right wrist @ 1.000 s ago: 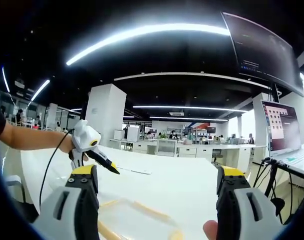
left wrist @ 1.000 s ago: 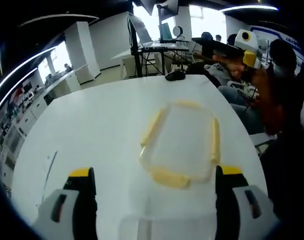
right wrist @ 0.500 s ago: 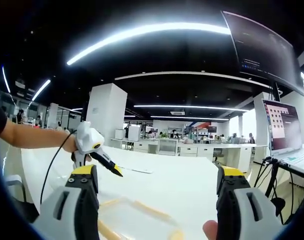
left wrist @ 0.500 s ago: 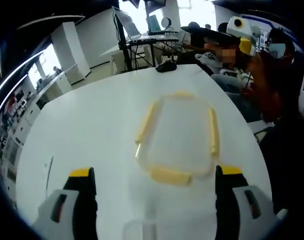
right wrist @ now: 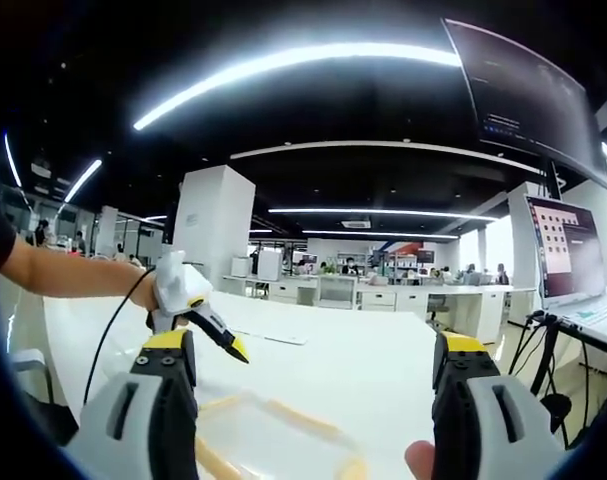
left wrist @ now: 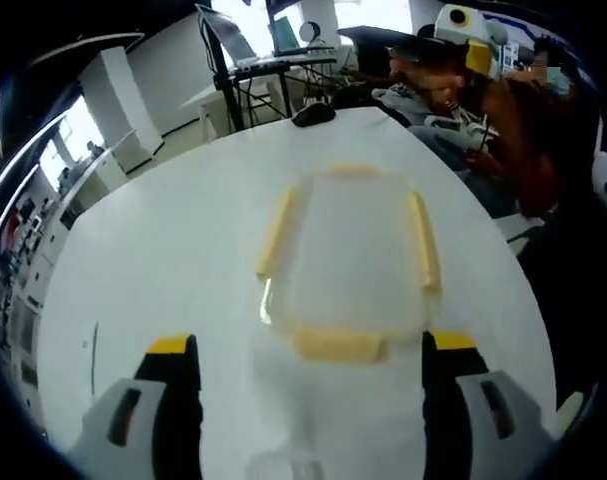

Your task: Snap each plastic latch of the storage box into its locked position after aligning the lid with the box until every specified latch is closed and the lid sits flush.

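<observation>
A clear storage box (left wrist: pixel 348 255) with yellow latches on its sides lies on the white table (left wrist: pixel 163 250), its lid on. In the left gripper view my left gripper (left wrist: pixel 308 385) is open, jaws wide apart, hovering just short of the near yellow latch (left wrist: pixel 340 345). In the right gripper view my right gripper (right wrist: pixel 313 385) is open, held level above the box (right wrist: pixel 268 440), whose yellow latches show between the jaws. The left gripper (right wrist: pixel 208 320) appears there from the left, held by a person's hand over the table.
A dark mouse-like object (left wrist: pixel 313 113) lies at the table's far edge. A person sits at the right of the table (left wrist: pixel 523 130). Monitors on a stand (right wrist: pixel 568 260) are at the right. A thumb (right wrist: pixel 420 460) shows by my right jaw.
The left gripper has moved closer to the box and tilted down over it; the box now looks larger and nearer. The right gripper has stayed still.
</observation>
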Available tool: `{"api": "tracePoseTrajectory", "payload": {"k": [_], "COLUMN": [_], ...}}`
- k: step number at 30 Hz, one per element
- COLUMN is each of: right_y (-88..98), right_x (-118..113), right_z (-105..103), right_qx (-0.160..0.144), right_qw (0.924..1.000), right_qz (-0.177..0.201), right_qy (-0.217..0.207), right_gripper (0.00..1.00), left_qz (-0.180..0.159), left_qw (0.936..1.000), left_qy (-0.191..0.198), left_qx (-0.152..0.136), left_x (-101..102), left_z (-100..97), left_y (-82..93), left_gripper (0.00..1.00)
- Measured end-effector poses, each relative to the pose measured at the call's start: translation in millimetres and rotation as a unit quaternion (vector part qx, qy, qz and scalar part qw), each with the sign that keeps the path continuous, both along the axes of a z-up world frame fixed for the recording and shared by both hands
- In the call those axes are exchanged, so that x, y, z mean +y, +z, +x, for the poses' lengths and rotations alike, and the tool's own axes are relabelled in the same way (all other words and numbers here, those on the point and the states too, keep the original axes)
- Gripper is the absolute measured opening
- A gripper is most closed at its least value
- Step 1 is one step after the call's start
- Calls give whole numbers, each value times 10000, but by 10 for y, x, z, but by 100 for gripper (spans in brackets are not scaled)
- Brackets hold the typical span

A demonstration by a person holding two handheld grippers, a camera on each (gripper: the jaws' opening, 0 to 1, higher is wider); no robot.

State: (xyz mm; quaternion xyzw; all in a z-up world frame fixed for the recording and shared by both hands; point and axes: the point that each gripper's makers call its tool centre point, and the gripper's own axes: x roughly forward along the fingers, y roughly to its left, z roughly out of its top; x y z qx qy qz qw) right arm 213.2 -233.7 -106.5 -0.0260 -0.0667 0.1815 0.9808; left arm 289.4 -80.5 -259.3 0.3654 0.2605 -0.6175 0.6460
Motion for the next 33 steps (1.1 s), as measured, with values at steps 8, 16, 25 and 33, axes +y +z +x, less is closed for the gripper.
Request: {"api": "tracePoseTrajectory", "payload": {"k": [8,16,25,33], "right_y": [-9,-25,-26,-61], "right_x": [7,33,30,44], "right_z": [-4,1,5,12], "right_qx": [17,60,80,127], "right_qw": [10000,9999,9999,9998], "right_qz": [-12,-56,-82,-125], "right_qy": [16,58,59,79], "right_gripper": [100,100,100,99], "left_qz": [135,277,598,664], "left_qw": [9999,9994,9978,9972], "left_qy": [-58,-198,-284,-323], "left_qx": [23,-4,25,81], "left_x": [7,-8,11,-42], "left_z": [-21,-44,-46,-68], "left_y": [-43,-47,-89,-128], "left_gripper": [87,86,83,81]}}
